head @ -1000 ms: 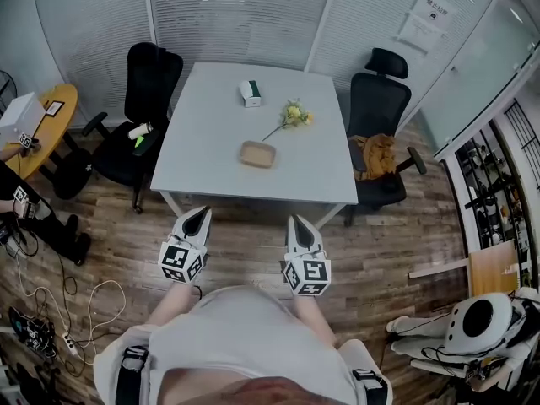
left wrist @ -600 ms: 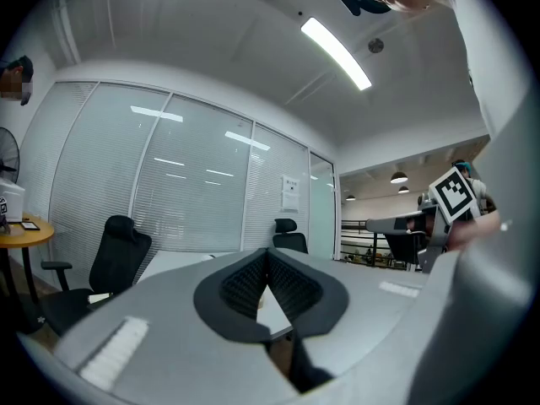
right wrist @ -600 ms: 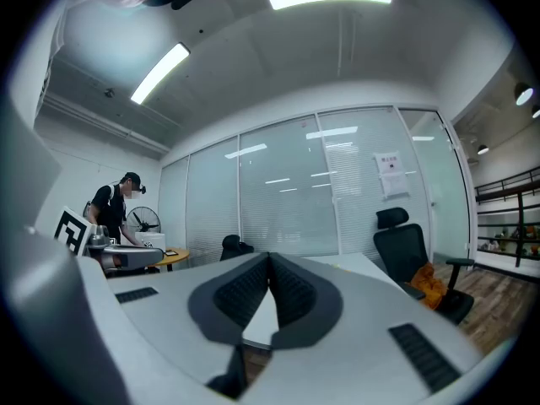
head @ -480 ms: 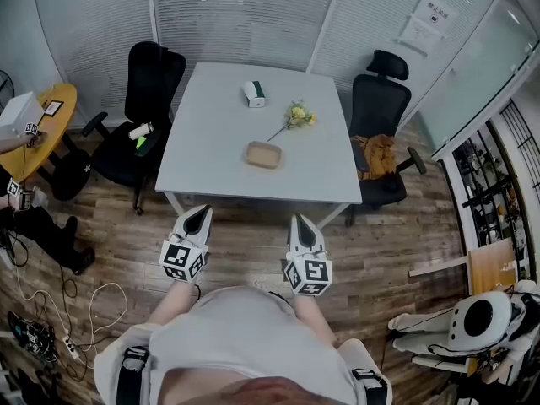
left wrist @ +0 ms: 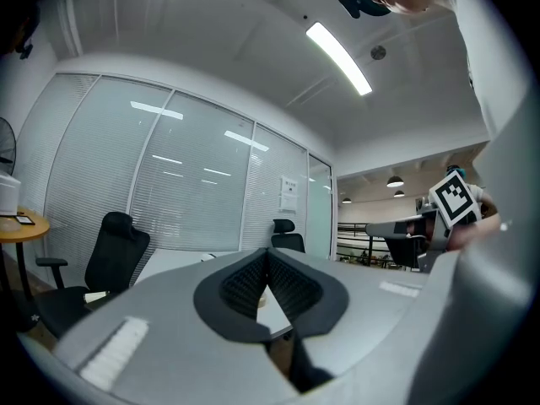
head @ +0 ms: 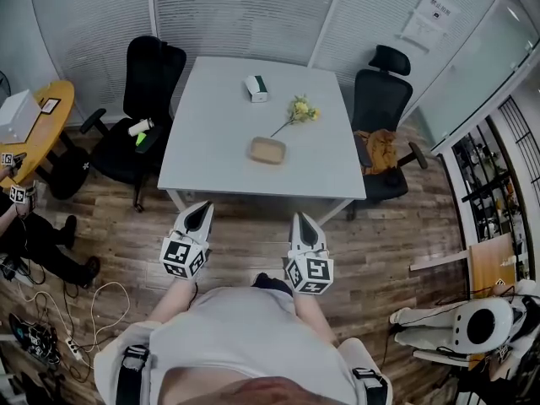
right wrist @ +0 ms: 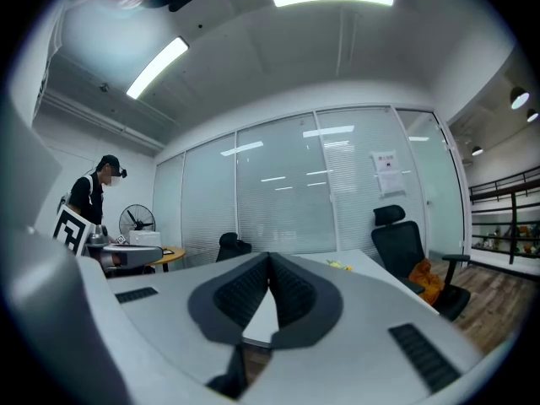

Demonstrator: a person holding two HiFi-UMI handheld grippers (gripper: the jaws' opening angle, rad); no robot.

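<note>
Left gripper [head: 202,207], right gripper [head: 302,218] both clenched, gripping nothing, hovering short of table [head: 211,133]. Wooden tray [head: 267,150], flower [head: 300,110] lying untouched; handling apparently not begun.

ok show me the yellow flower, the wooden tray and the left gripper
yellow flower [head: 301,109]: head view, on the blossoms
wooden tray [head: 267,150]: head view, its bare middle
left gripper [head: 205,206]: head view, at the jaw tips
</note>
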